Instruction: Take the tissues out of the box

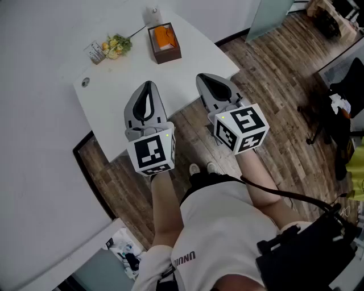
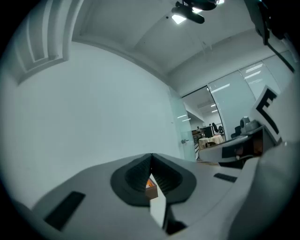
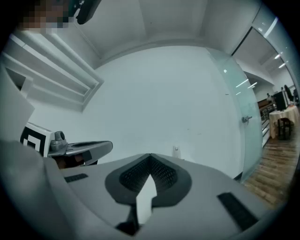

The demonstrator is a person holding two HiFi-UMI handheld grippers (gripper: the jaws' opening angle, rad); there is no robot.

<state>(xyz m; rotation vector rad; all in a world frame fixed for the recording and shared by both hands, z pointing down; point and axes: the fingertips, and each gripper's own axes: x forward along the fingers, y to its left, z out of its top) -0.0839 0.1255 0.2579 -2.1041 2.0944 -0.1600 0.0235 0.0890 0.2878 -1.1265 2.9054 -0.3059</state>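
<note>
Left gripper (image 1: 149, 85) and right gripper (image 1: 202, 78) closed, empty, side by side above white table (image 1: 108, 108); tissue box (image 1: 165, 42) beyond, flowers (image 1: 115, 45) beside it

I see a white table (image 1: 119, 96) against the wall. On it: brown tissue box (image 1: 164, 43), small flower bunch (image 1: 115, 45) nearby, not touching.

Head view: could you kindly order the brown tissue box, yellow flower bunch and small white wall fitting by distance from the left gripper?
1. Brown tissue box, just ahead of the left gripper.
2. Yellow flower bunch, ahead-left.
3. Small white wall fitting, beyond the box.
</note>
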